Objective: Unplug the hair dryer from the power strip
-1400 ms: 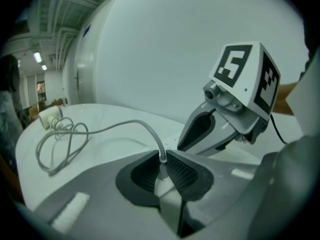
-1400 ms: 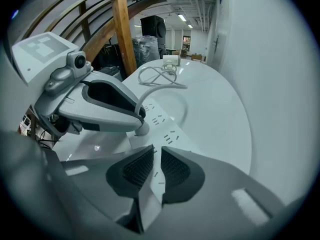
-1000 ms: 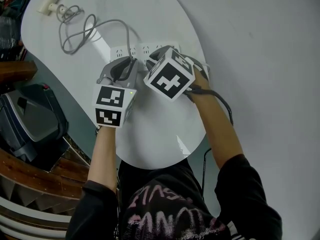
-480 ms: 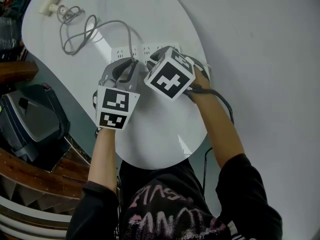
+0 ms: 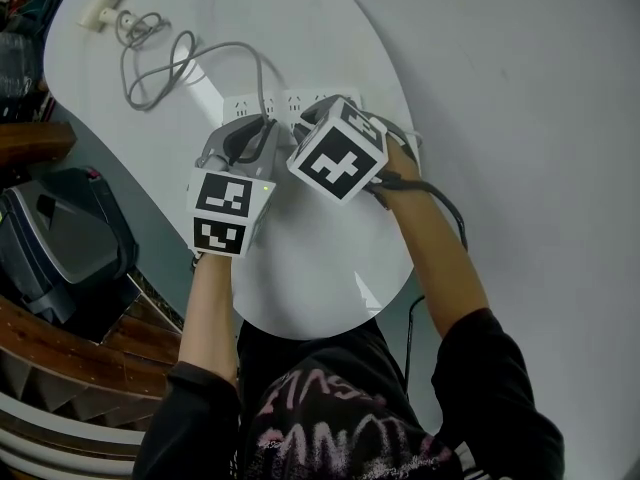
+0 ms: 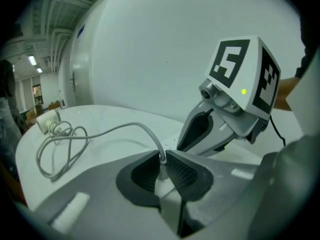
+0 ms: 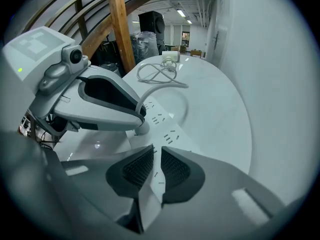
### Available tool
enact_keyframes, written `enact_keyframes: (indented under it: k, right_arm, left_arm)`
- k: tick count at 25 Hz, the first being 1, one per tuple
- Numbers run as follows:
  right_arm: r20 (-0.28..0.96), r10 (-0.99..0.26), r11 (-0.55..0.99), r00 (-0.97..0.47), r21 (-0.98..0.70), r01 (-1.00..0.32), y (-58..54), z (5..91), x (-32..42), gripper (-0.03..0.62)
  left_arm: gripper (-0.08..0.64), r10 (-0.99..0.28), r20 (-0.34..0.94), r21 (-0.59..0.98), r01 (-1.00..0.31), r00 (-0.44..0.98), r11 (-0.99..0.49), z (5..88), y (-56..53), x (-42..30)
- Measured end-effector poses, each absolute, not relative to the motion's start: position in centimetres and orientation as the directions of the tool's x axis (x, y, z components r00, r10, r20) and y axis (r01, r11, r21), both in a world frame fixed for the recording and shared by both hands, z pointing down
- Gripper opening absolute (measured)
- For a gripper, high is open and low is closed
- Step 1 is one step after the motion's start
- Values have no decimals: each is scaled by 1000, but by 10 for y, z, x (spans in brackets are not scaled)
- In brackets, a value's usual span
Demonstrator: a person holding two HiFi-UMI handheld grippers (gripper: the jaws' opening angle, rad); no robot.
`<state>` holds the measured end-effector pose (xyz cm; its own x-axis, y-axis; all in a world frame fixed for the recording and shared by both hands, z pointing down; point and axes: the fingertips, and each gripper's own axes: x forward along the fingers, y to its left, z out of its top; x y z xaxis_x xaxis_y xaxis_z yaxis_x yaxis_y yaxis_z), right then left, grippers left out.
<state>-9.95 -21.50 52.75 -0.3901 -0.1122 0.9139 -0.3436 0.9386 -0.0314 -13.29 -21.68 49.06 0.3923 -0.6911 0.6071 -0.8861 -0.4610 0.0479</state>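
A white power strip lies near the middle of the white oval table. My left gripper is shut on the white plug of the grey cord, right at the strip. In the right gripper view the plug touches the strip's top. The cord loops away to the small white hair dryer at the table's far left end. My right gripper is shut, with nothing between its pads, its tips down on the strip just right of the plug.
A black cable trails off the table's right edge beside the person's right arm. Dark equipment and wooden stair rails stand left of the table. The white wall runs along the right.
The left gripper rocked slightly over the plug and came back to nearly the same pose. The right gripper has stayed on the strip.
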Motion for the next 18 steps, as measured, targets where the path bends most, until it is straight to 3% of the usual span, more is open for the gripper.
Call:
enact_keyframes:
  k: [3, 8, 12, 16, 18]
  right_arm:
    - [922, -103, 943, -372, -29, -332, -216, 529, -100, 77]
    - [921, -105, 941, -376, -30, -337, -215, 529, -101, 77]
    - [925, -95, 943, -368, -35, -331, -215, 529, -101, 77]
    - [923, -100, 942, -372, -33, -335, -215, 528, -100, 77]
    - [923, -104, 941, -371, -30, -337, -215, 528, -101, 77]
  left_arm:
    - [48, -671, 631, -36, -849, 389, -527, 492, -214, -129]
    - [48, -682, 605, 81, -884, 410, -460, 491, -216, -135]
    - [48, -662, 641, -34, -846, 390, -532, 491, -213, -130]
    - [48, -675, 614, 58, -876, 409, -478, 489, -216, -133]
    - [48, -676, 623, 11, -869, 393, -495, 489, -215, -133]
